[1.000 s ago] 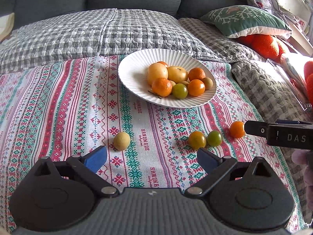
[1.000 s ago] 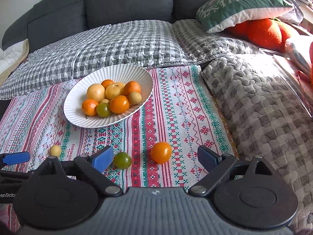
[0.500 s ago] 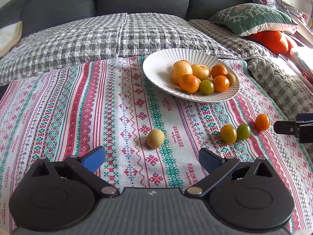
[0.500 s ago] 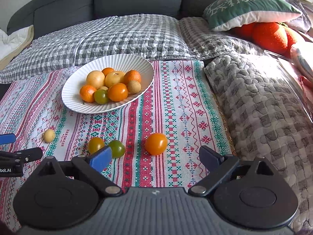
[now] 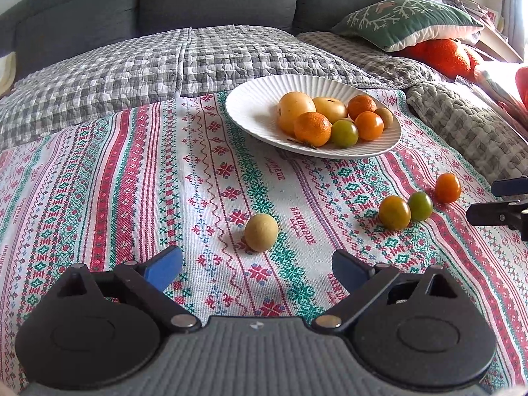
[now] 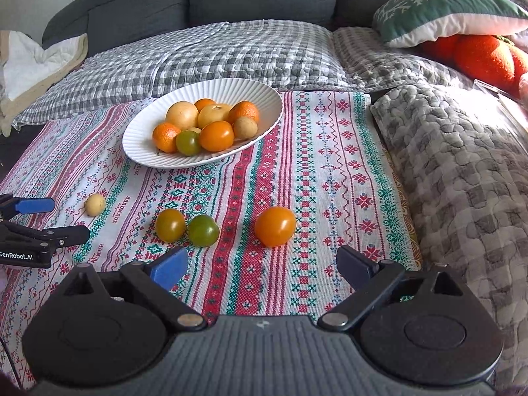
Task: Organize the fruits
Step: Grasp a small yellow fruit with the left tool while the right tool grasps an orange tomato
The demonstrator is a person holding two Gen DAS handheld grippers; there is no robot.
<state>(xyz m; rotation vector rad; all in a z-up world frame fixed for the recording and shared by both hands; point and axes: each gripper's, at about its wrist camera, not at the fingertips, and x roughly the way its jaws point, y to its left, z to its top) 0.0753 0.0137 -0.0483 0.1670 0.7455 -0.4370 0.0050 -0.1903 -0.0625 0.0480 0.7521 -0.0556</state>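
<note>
A small tan round fruit lies on the patterned cloth just ahead of my left gripper; its jaws are wide and closing, with nothing between them. A yellow-green tomato, a green tomato and an orange tomato lie to the right. In the right wrist view the orange tomato sits just beyond my right gripper, which stands open and empty. The white ribbed plate, also, holds several oranges and tomatoes. The tan fruit lies by the left gripper's fingers.
The striped patterned cloth covers the near surface. Behind it lies a grey checked quilt over a dark sofa. A green pillow and orange plush sit at the back right. A grey knobbly blanket borders the cloth on the right.
The left wrist view has swung so the tan fruit now lies centred just ahead of the jaws and looks larger. In the right wrist view the orange tomato has come centred between the fingers.
</note>
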